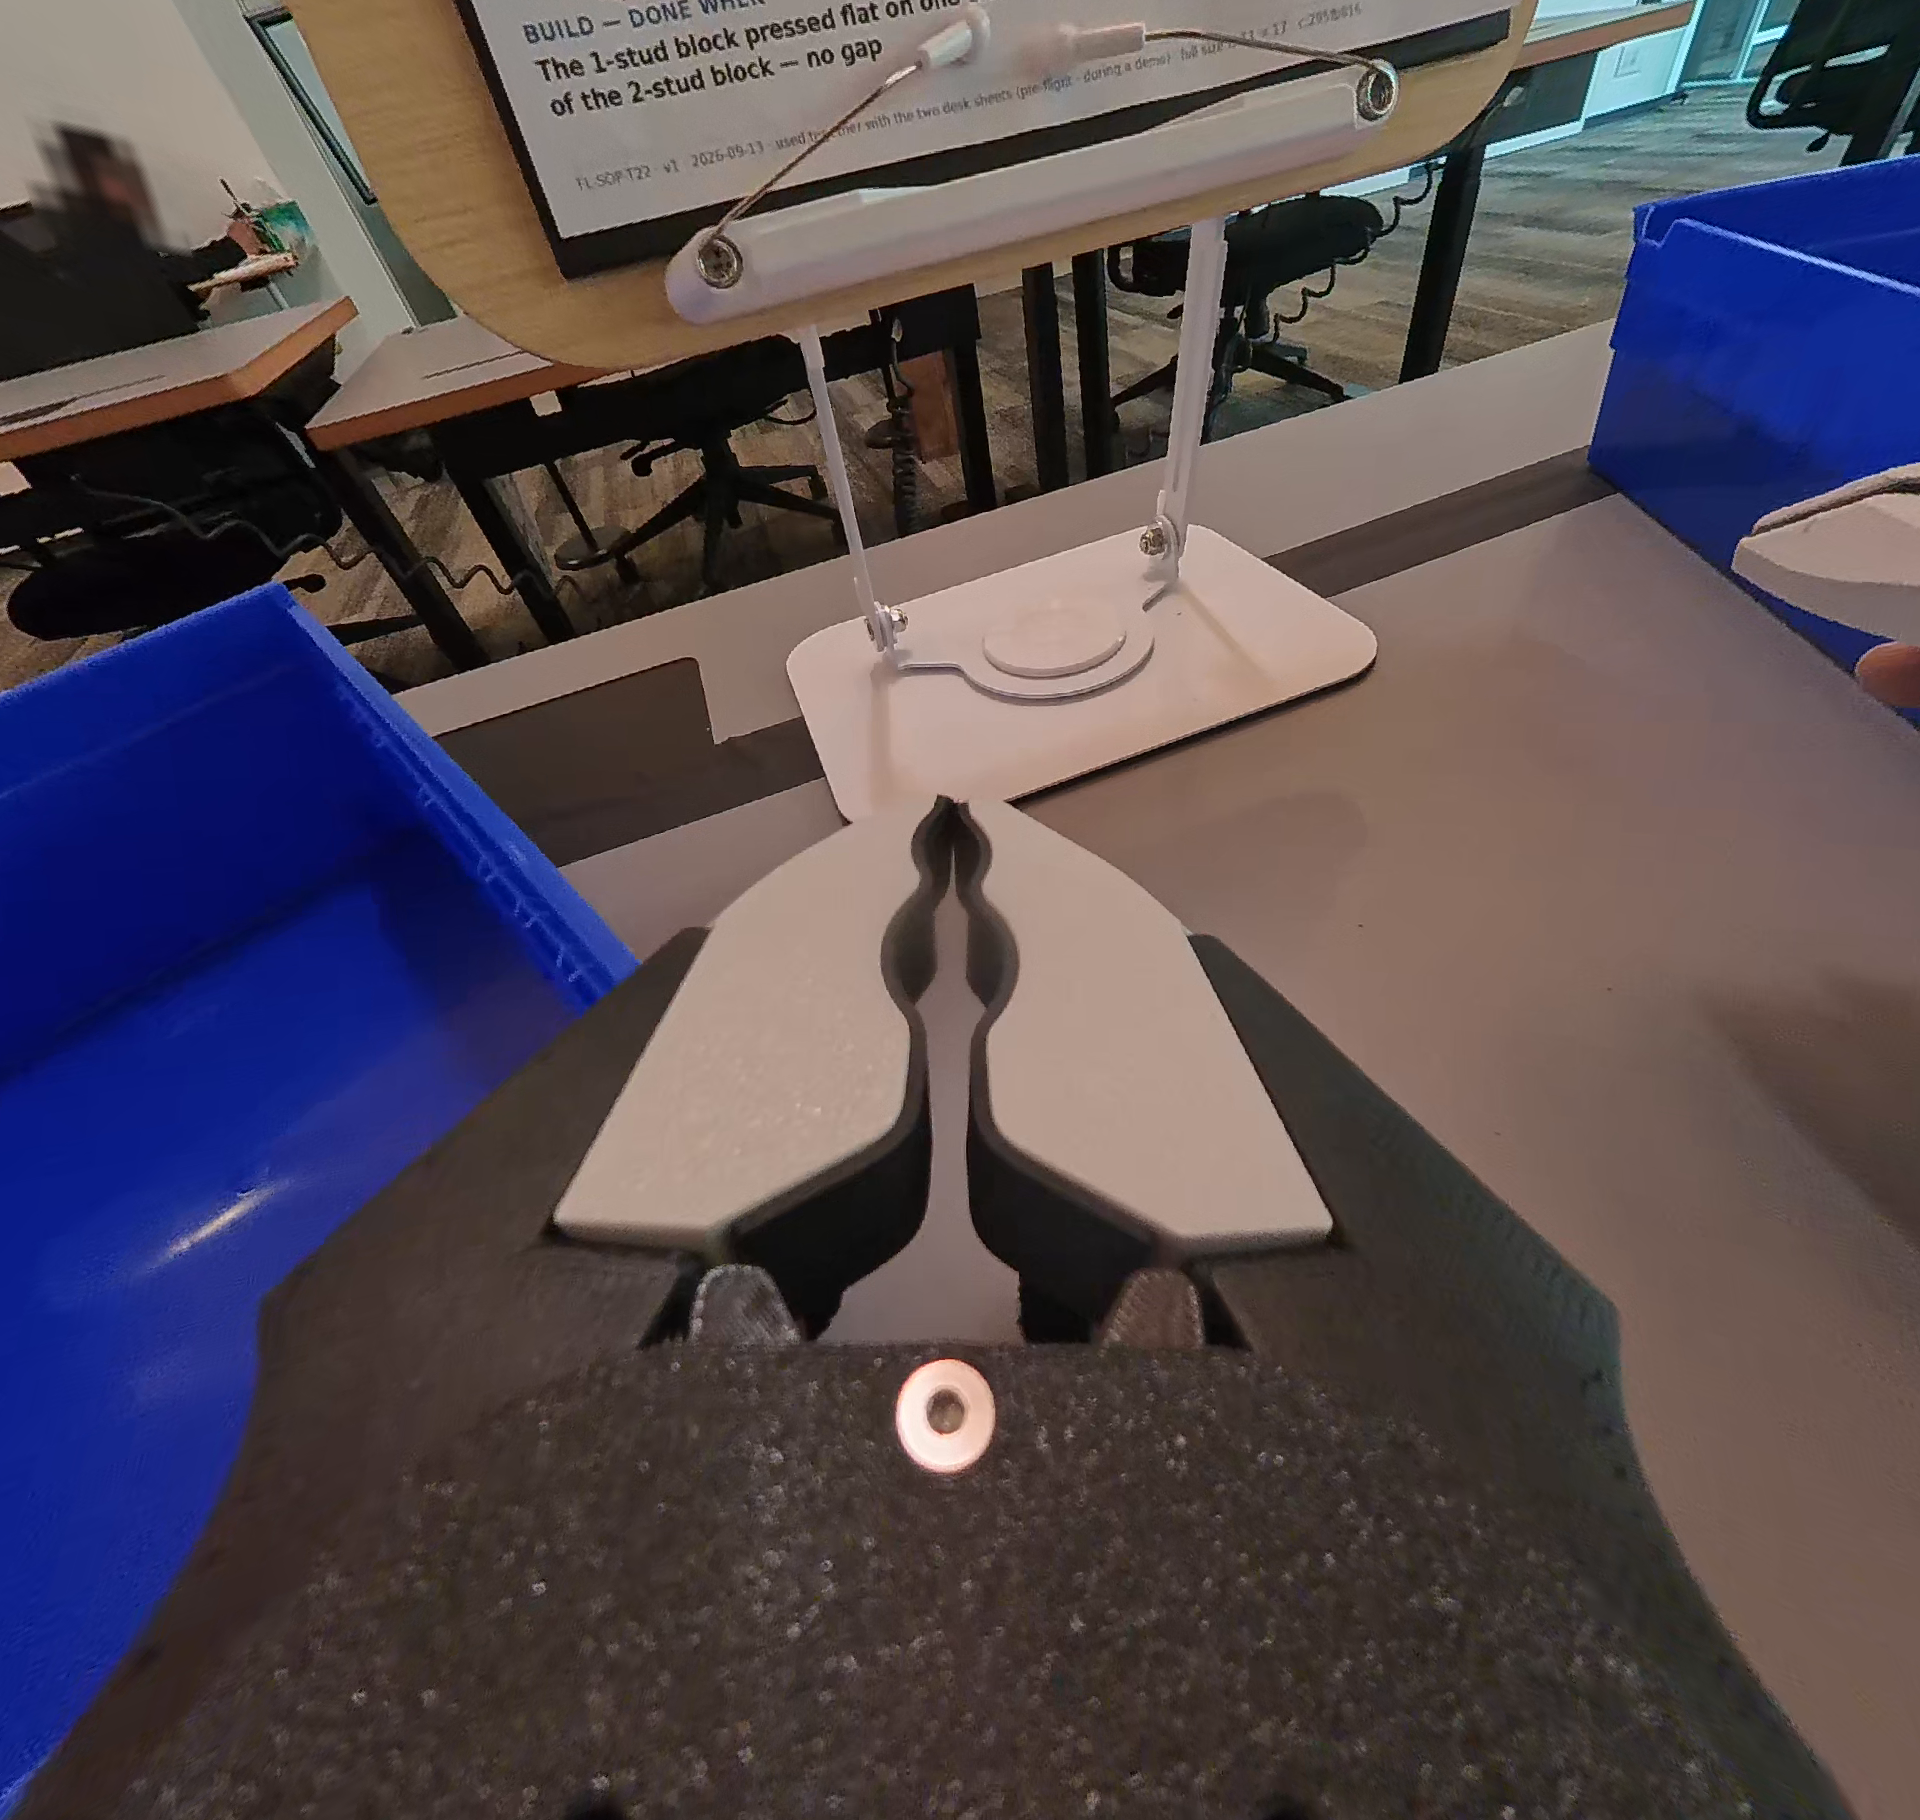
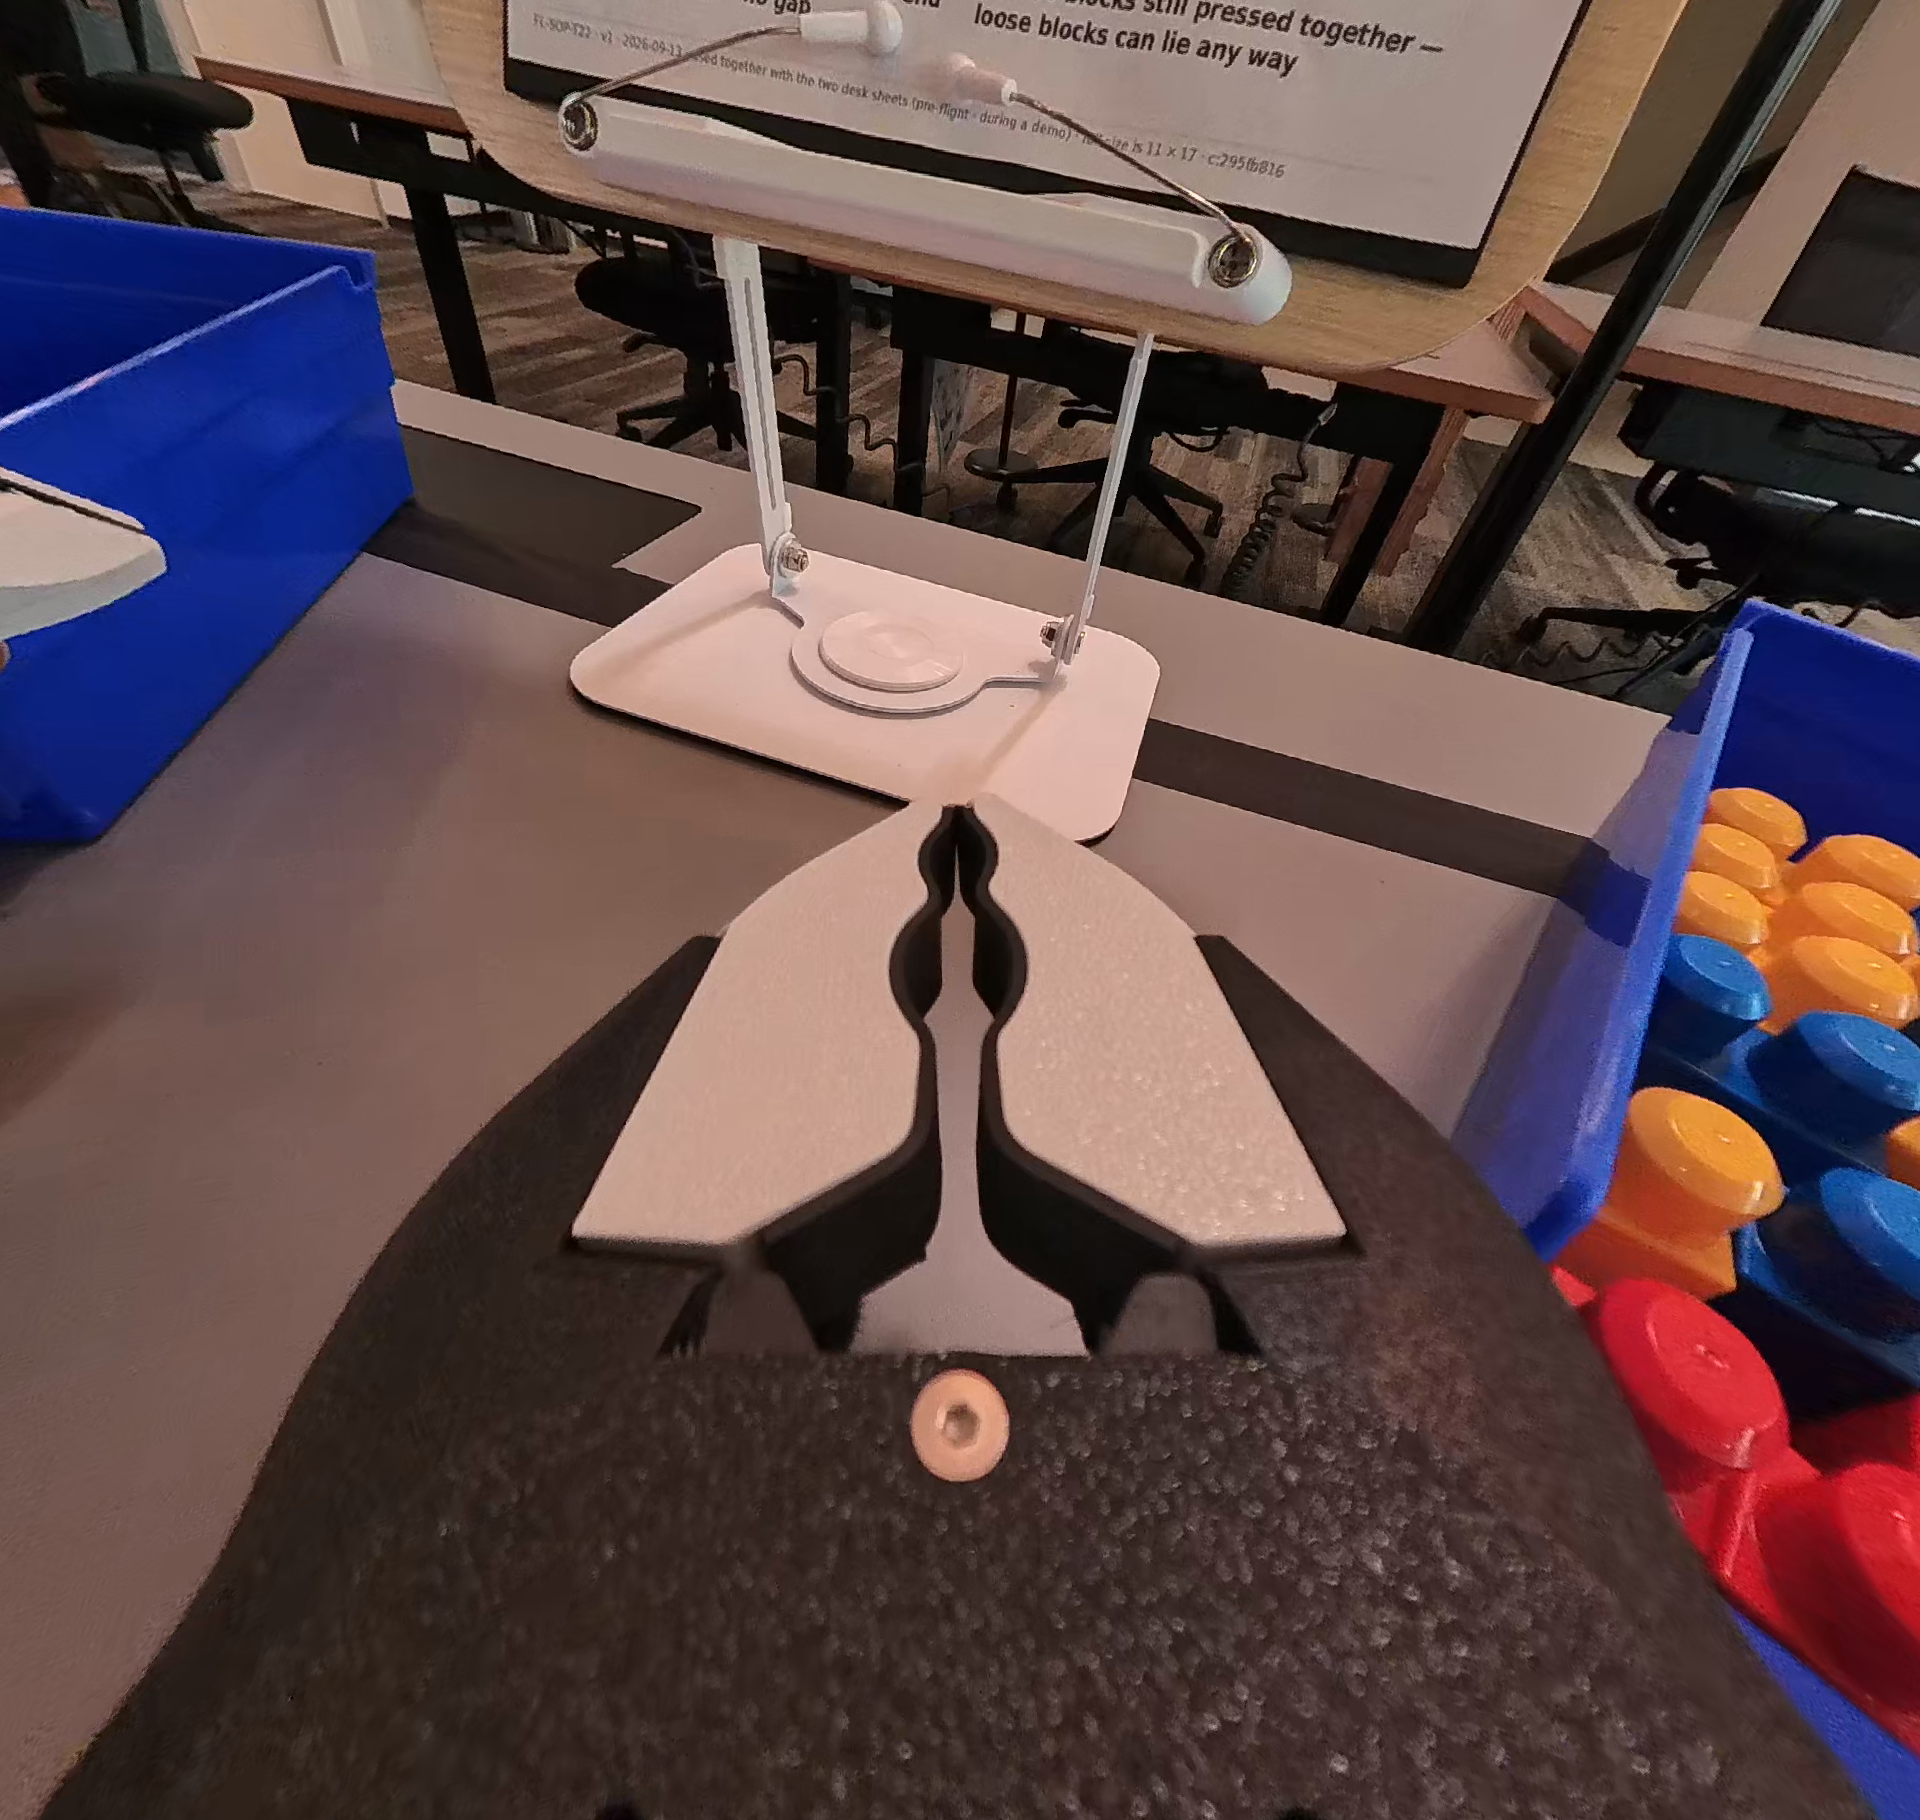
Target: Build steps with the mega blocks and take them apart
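Grey-fingered left tongs (image 1: 951, 814) and right tongs (image 2: 956, 820) closed, empty — white stand (image 2: 862, 700) ahead.

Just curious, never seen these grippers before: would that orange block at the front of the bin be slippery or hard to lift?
The orange block looks glossy, so perhaps slightly slippery. It seems rigid hollow plastic, probably light. Its round stud offers a grip, though curved sides might twist between the fingers.

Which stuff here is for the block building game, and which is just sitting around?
For the job:
- orange, blue and red plastic mega blocks
- blue plastic bin holding them
- left claw, shut
- right claw, shut

Just there:
- empty blue plastic bin
- white metal stand with paper sheet
- grey table
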Demonstrator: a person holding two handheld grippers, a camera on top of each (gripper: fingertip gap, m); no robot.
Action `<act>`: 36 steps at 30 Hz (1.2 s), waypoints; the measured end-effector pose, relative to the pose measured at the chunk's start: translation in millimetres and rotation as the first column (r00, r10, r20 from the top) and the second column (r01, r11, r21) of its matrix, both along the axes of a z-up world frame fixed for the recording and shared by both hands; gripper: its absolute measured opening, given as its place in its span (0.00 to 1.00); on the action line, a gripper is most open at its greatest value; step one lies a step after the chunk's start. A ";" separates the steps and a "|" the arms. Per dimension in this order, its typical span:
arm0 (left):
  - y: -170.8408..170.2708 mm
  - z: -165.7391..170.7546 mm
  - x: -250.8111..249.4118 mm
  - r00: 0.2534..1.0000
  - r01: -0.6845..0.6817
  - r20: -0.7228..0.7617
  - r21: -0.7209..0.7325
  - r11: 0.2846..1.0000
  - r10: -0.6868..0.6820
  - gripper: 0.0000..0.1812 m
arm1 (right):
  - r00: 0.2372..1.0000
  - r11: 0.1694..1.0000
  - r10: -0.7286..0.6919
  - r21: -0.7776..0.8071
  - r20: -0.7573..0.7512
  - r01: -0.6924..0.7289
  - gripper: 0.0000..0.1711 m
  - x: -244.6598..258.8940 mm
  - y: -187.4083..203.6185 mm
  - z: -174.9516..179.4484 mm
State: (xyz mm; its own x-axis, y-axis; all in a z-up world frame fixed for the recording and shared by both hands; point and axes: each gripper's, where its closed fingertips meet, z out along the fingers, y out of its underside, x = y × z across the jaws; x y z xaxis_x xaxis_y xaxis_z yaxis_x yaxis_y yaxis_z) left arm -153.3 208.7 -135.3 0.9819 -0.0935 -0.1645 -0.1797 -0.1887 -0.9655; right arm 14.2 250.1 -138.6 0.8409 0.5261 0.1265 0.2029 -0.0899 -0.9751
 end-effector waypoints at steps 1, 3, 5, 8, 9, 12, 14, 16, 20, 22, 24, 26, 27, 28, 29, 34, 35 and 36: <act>-0.1 -0.3 0.0 1.000 0.001 0.001 -0.001 1.000 -0.001 0.00 | 1.000 1.000 0.001 -0.001 0.000 -0.001 0.00 -0.1 0.1 -0.2; 0.0 -0.8 0.8 1.000 0.005 0.001 -0.003 1.000 -0.005 0.00 | 1.000 1.000 0.003 -0.004 0.003 -0.003 0.00 -0.3 0.2 -0.9; -0.4 0.4 1.1 1.000 0.006 -0.002 0.003 1.000 -0.006 0.00 | 1.000 1.000 0.006 -0.004 0.007 -0.006 0.00 -0.8 0.2 -1.9; -0.7 0.1 2.1 1.000 0.010 -0.007 0.002 1.000 -0.010 0.00 | 1.000 1.000 0.011 -0.004 0.011 -0.011 0.00 -1.7 -0.3 -2.3; -0.8 -0.1 2.3 1.000 0.011 -0.008 0.002 1.000 -0.011 0.00 | 1.000 1.000 0.013 -0.003 0.012 -0.013 0.00 -1.9 -0.3 -2.2; -0.8 0.1 2.9 1.000 0.014 -0.010 0.003 1.000 -0.014 0.00 | 1.000 1.000 0.013 0.000 0.012 -0.013 0.00 -1.7 -0.2 -1.8; -0.8 0.3 3.3 1.000 0.016 -0.012 0.004 1.000 -0.016 0.00 | 1.000 1.000 0.015 0.002 0.011 -0.015 0.00 -2.0 -0.2 -1.2; -0.7 0.9 3.8 1.000 0.019 -0.015 0.006 1.000 -0.019 0.00 | 1.000 1.000 0.012 0.015 0.009 -0.012 0.00 -1.0 0.0 1.8; -0.8 1.6 3.7 1.000 0.019 -0.022 0.012 1.000 -0.019 0.00 | 1.000 0.995 -0.017 0.100 -0.013 0.018 0.03 10.0 0.1 23.1; -0.7 0.6 4.1 1.000 0.022 -0.020 0.008 1.000 -0.022 0.00 | 0.999 0.990 -0.031 0.138 -0.029 0.035 0.09 17.0 0.5 34.0; -1.0 1.1 3.9 0.999 0.021 -0.025 0.011 1.000 -0.021 0.00 | 0.997 0.983 -0.050 0.174 -0.056 0.059 0.16 26.5 0.5 47.3; -0.9 1.8 4.0 0.999 0.024 -0.023 0.014 1.000 -0.024 0.00 | 0.994 0.974 -0.069 0.211 -0.081 0.085 0.22 37.6 0.6 61.6; -0.6 1.9 4.1 0.999 0.026 -0.025 0.014 1.000 -0.025 0.00 | 0.993 0.969 -0.082 0.226 -0.089 0.101 0.24 43.9 1.1 67.9; -0.3 1.7 3.7 0.999 0.025 -0.027 0.014 1.000 -0.025 0.00 | 0.990 0.964 -0.097 0.236 -0.099 0.118 0.25 50.8 1.8 73.8; -0.2 1.9 3.2 0.999 0.024 -0.026 0.015 1.000 -0.024 0.00 | 0.988 0.961 -0.107 0.245 -0.114 0.132 0.27 57.8 1.8 79.7; -0.3 -0.4 1.8 1.000 0.026 -0.013 0.009 1.000 -0.026 0.00 | 0.965 0.932 -0.193 0.274 -0.180 0.238 0.33 110.8 -0.5 104.4; 0.0 -1.7 1.9 1.000 0.029 -0.009 0.004 1.000 -0.029 0.00 | 0.956 0.924 -0.218 0.274 -0.195 0.266 0.33 125.4 -1.4 107.8; 0.3 -2.8 2.2 0.999 0.032 -0.008 0.001 0.999 -0.032 0.00 | 0.946 0.915 -0.245 0.271 -0.214 0.298 0.34 141.2 -2.8 110.8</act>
